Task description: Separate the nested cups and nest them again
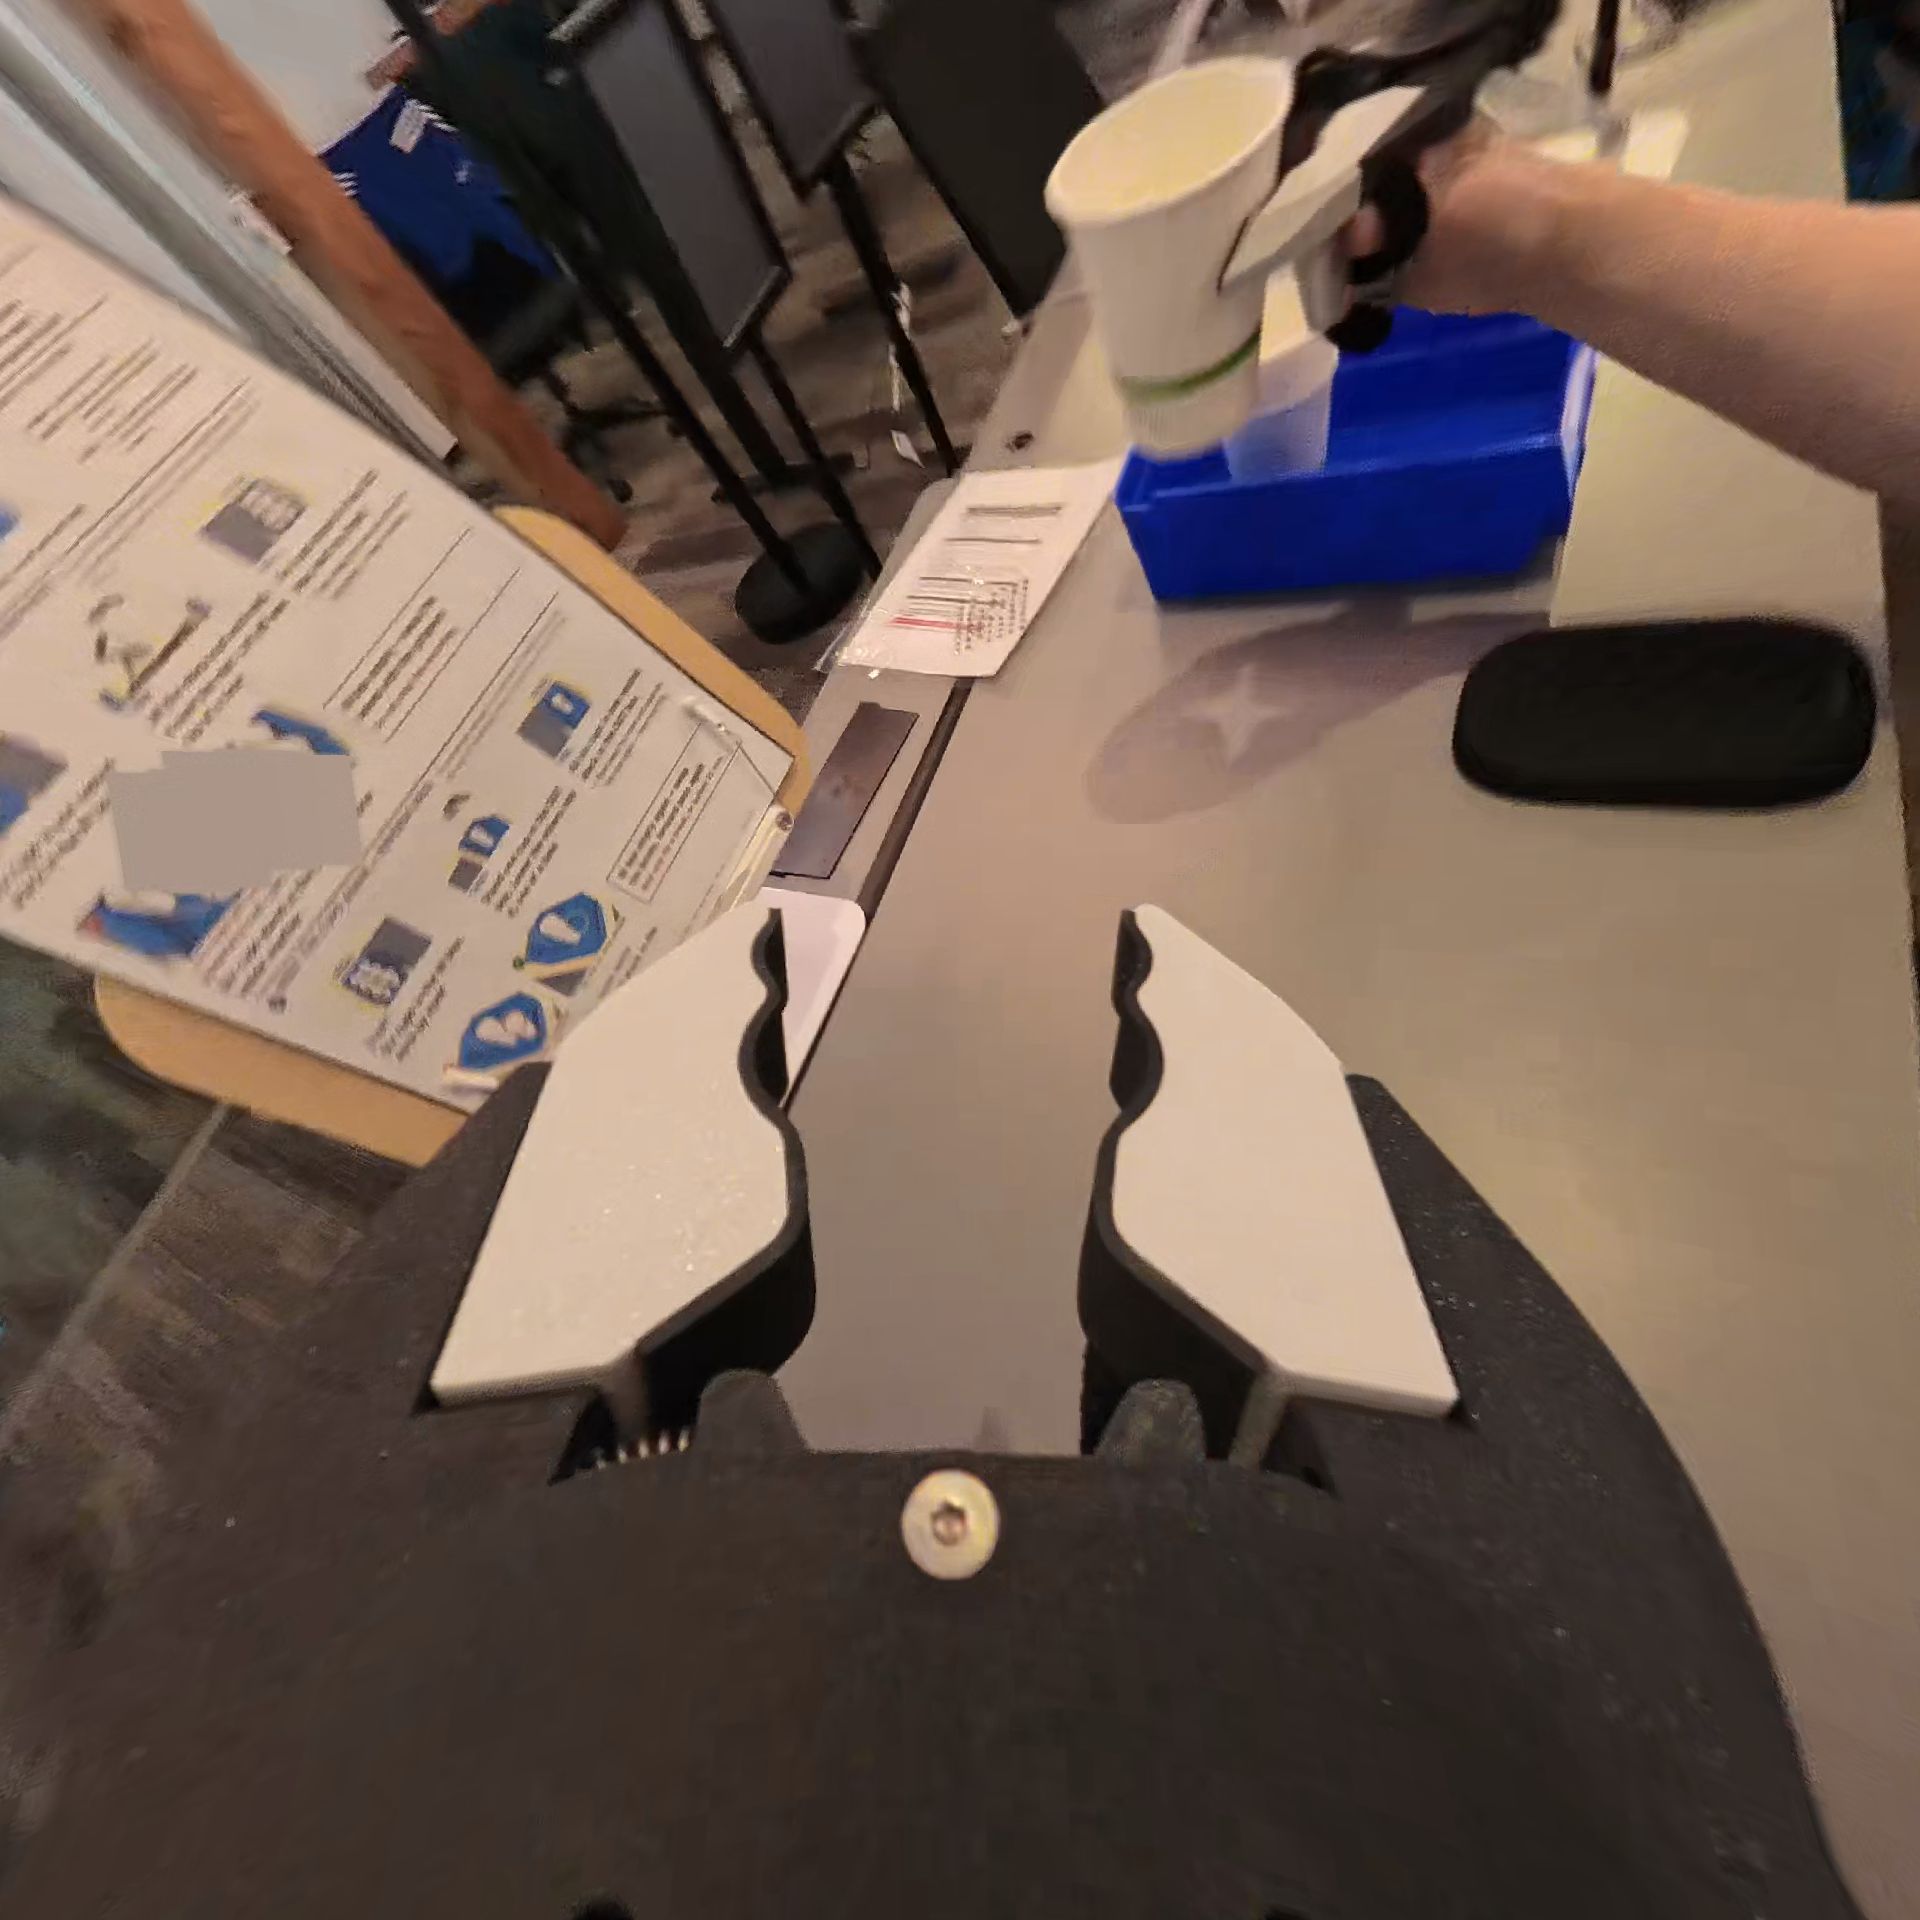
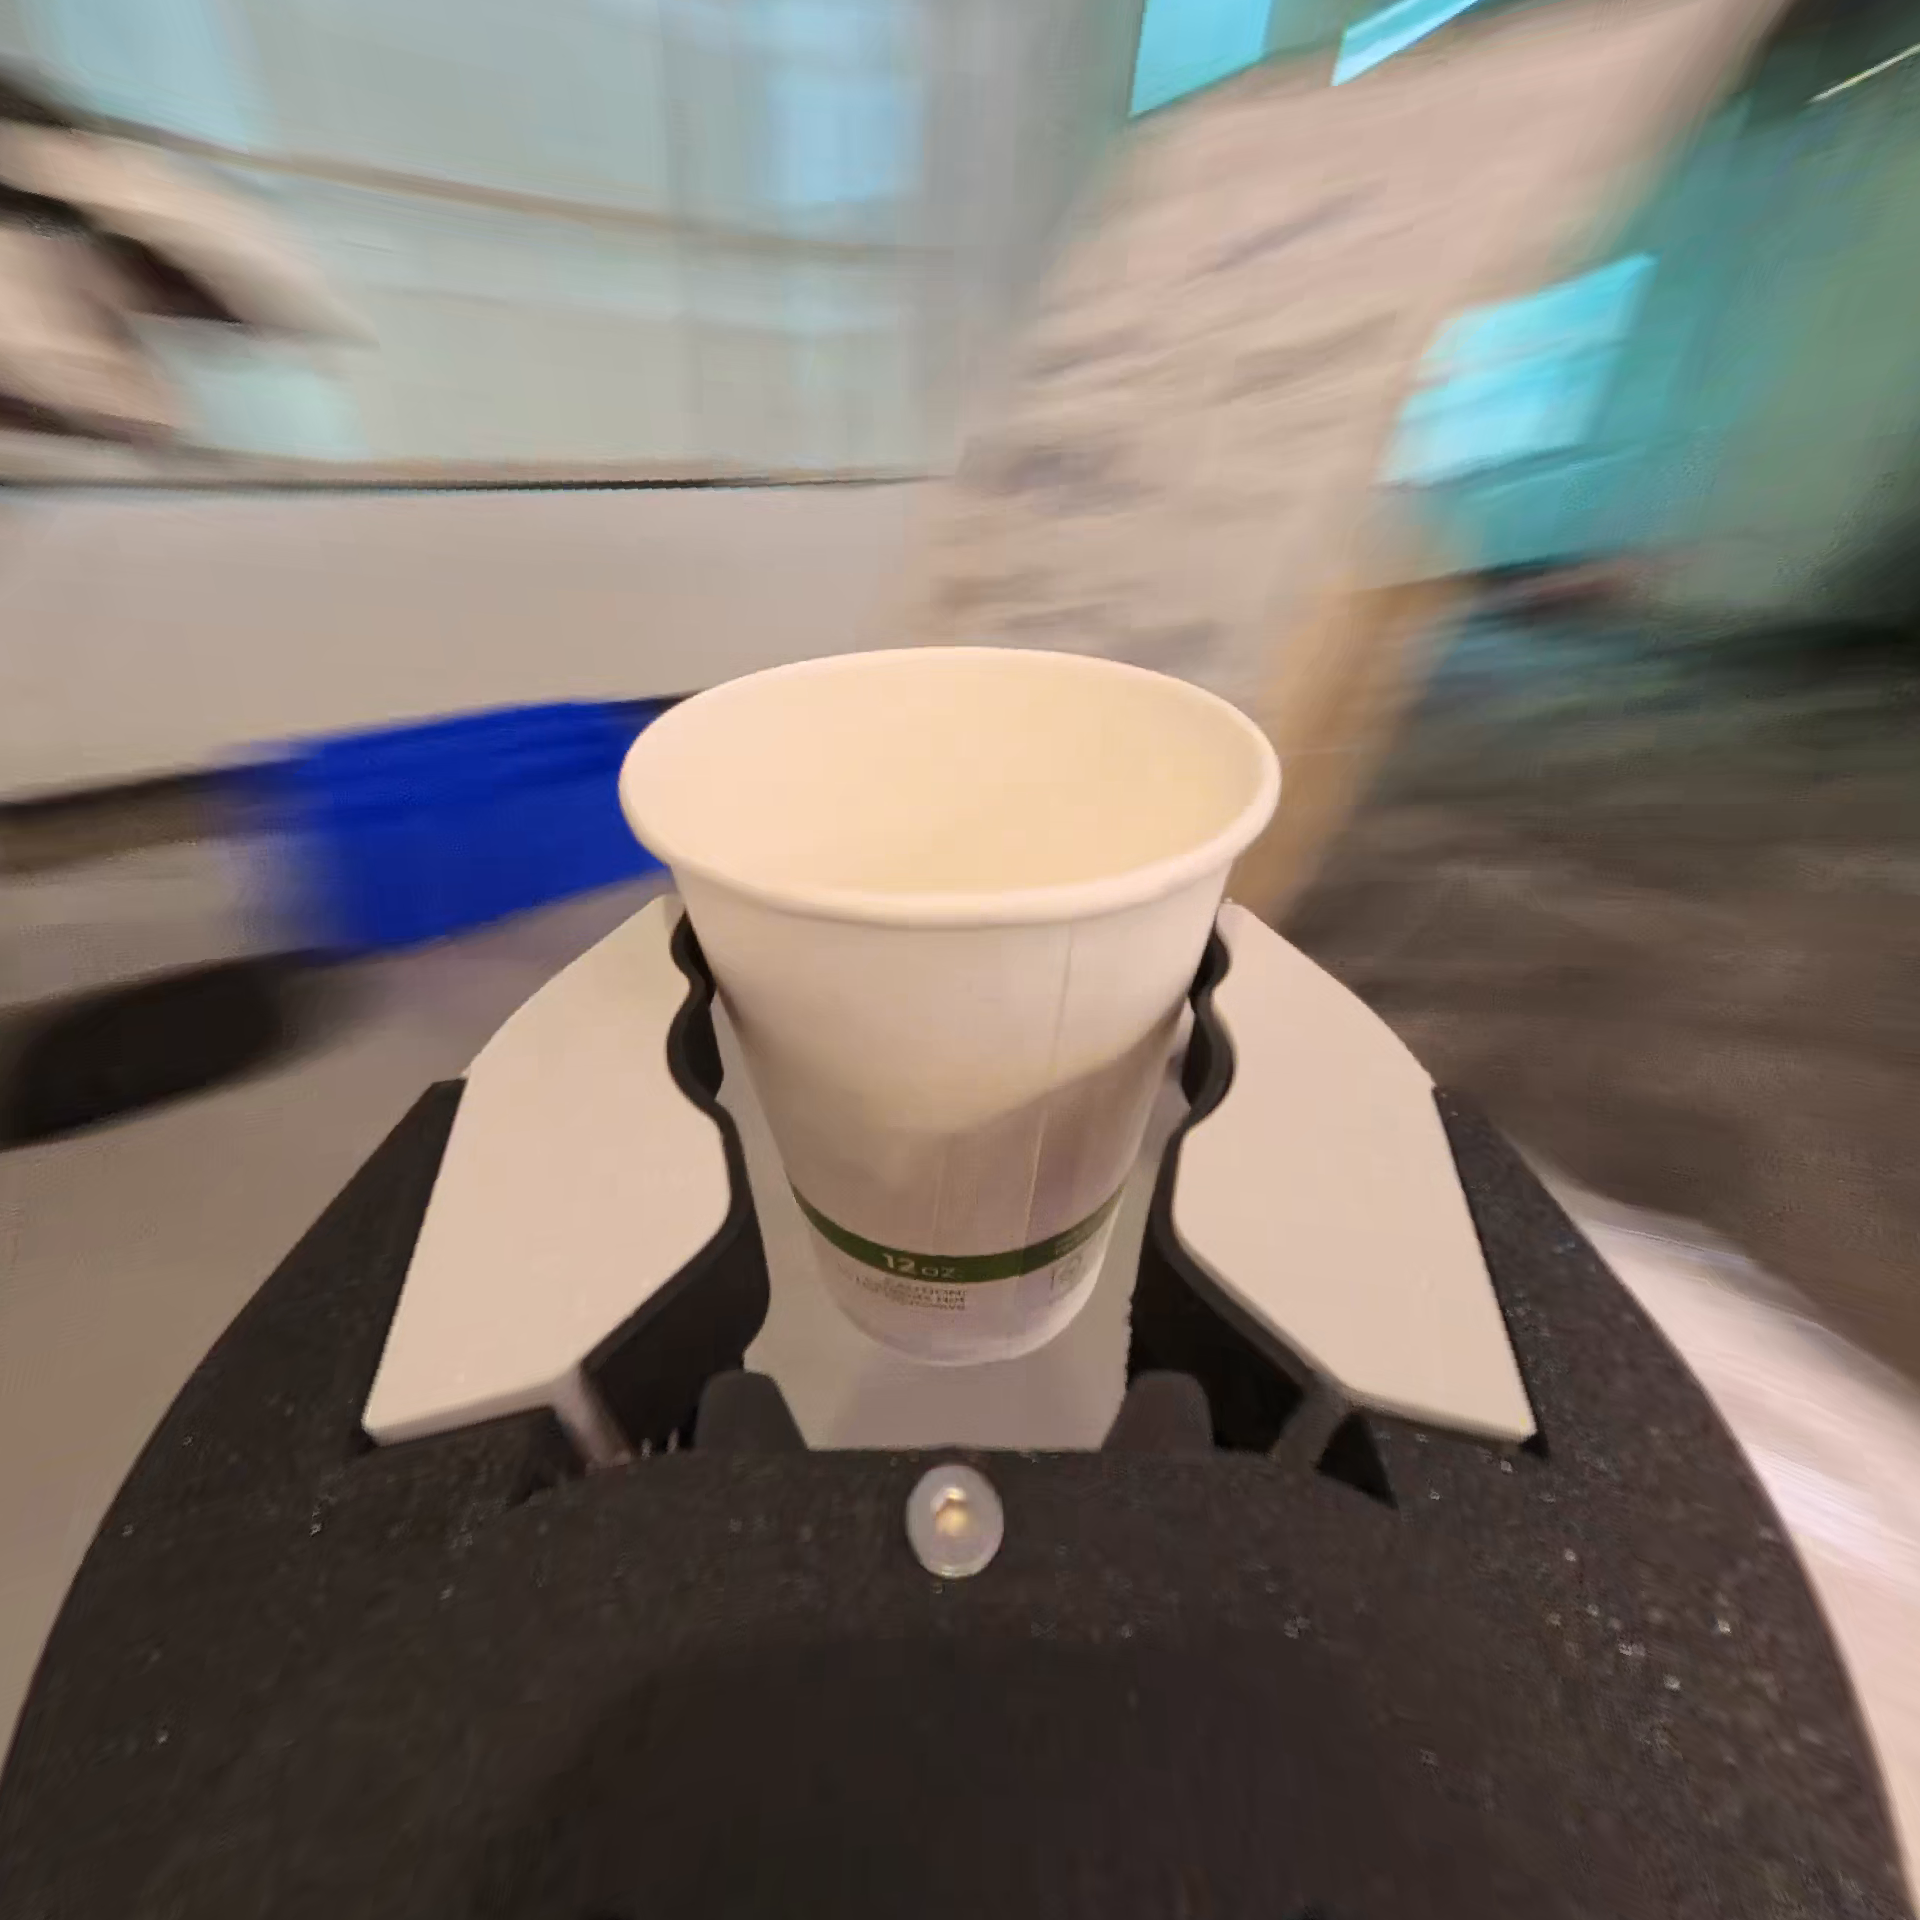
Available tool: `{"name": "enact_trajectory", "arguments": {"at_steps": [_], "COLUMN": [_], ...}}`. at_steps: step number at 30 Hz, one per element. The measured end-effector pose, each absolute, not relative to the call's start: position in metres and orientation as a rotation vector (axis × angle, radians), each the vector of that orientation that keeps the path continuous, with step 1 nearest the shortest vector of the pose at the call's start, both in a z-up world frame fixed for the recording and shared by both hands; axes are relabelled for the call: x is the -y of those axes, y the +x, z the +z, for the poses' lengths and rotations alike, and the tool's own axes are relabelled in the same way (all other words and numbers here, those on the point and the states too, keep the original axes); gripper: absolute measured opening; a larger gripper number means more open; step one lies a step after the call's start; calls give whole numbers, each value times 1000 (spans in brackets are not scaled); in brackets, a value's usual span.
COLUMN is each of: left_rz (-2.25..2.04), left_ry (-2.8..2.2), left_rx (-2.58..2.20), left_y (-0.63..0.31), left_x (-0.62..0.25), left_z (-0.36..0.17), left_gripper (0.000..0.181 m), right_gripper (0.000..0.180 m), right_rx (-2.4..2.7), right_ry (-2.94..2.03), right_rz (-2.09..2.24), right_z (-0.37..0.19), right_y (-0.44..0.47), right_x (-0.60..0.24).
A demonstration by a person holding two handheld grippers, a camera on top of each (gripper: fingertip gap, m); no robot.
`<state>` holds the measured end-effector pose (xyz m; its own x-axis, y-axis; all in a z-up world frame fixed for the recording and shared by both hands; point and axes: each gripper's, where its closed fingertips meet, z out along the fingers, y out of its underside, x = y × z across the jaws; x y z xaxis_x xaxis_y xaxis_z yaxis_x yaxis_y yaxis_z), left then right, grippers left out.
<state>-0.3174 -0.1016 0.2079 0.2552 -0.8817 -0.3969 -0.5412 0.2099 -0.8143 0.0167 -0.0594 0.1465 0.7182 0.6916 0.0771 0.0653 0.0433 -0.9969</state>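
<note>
A white paper cup [image 2: 966,997] with a green band near its base sits between the two fingers of my right gripper [image 2: 948,935], which is shut on it. The cup's mouth faces forward and it looks empty. In the left wrist view the same cup [image 1: 1164,281] shows tilted, held in the air by the right gripper [image 1: 1299,197] above the near end of a blue bin. My left gripper [image 1: 948,925] is open and empty, low over the grey table [image 1: 1247,883]. A second cup does not show clearly.
A blue plastic bin [image 1: 1382,488] stands on the table at the back; it shows blurred in the right wrist view [image 2: 457,821]. A black oval pad [image 1: 1662,717] lies at right. A paper sheet in a clear sleeve [image 1: 966,582] lies by the table edge. A printed poster board [image 1: 312,727] leans at left. A person's forearm [image 1: 1662,301] reaches in from the right.
</note>
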Motion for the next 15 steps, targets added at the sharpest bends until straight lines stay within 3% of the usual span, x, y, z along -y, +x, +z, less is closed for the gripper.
{"name": "enact_trajectory", "arguments": {"at_steps": [3, 6, 15], "left_rz": [-407, -327, -245], "left_ry": [-1520, -1524, -1478], "left_rx": [-1315, -1330, -1431], "left_y": [-337, -342, -315], "left_x": [99, 103, 134], "left_z": [201, 189, 182], "left_gripper": [63, 62, 59], "right_gripper": [87, 87, 88], "right_rx": [326, 103, -44], "right_ry": [-1415, -1408, -1462], "right_rz": [134, 35, -1], "right_z": [161, 140, 60], "right_y": [158, 238, 274], "right_x": [56, 68, 57]}}
